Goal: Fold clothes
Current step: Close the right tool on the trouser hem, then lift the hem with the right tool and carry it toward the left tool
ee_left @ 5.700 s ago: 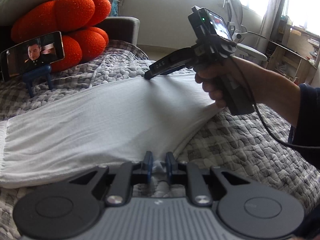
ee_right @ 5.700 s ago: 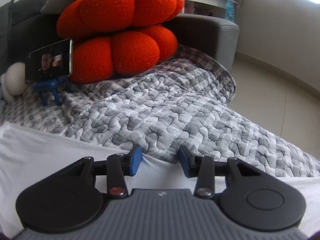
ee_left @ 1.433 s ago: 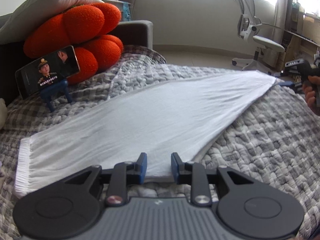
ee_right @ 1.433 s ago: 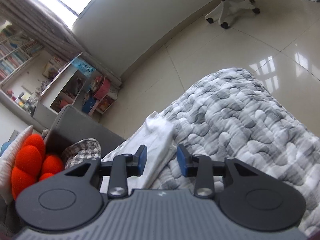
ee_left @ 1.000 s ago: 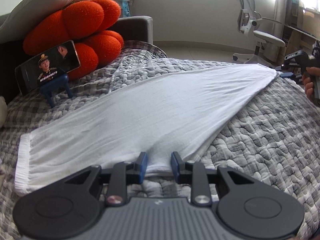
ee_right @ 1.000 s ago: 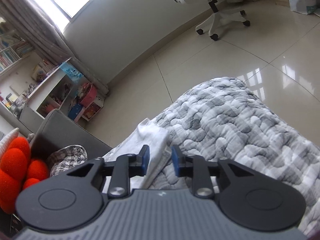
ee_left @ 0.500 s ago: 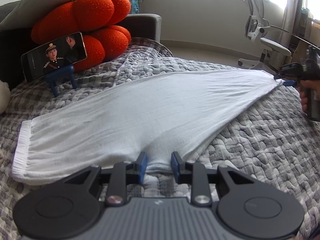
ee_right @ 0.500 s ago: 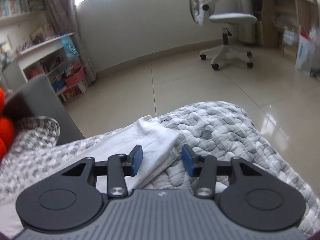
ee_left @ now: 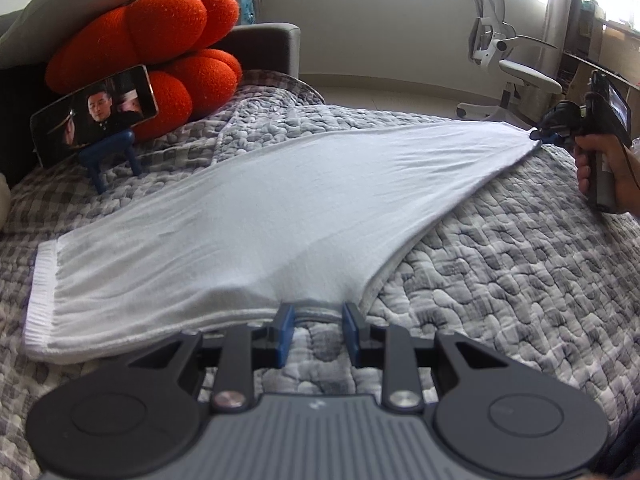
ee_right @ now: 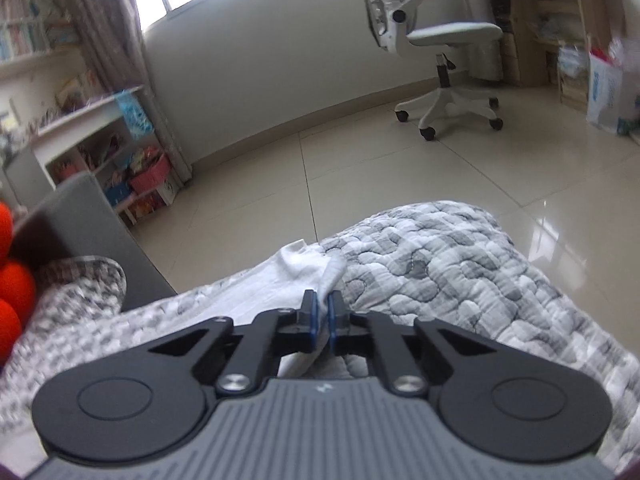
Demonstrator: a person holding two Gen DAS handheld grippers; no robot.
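Observation:
A white garment (ee_left: 280,208) lies folded lengthwise across the grey quilt (ee_left: 500,264), with a ribbed hem at the left end. My left gripper (ee_left: 317,320) is open at the garment's near edge, with the cloth between its blue pads. My right gripper (ee_right: 322,304) is shut on the garment's far narrow end (ee_right: 308,268). It also shows in the left wrist view (ee_left: 538,135), pinching that tip at the far right.
An orange knotted cushion (ee_left: 160,52) and a phone on a blue stand (ee_left: 94,114) sit at the back left. A grey sofa arm (ee_left: 260,48) lies behind. A white office chair (ee_right: 440,48) stands on the tiled floor past the bed edge.
My right gripper has closed on the garment's far end. My left gripper stays open at the near edge. The garment lies a little tauter.

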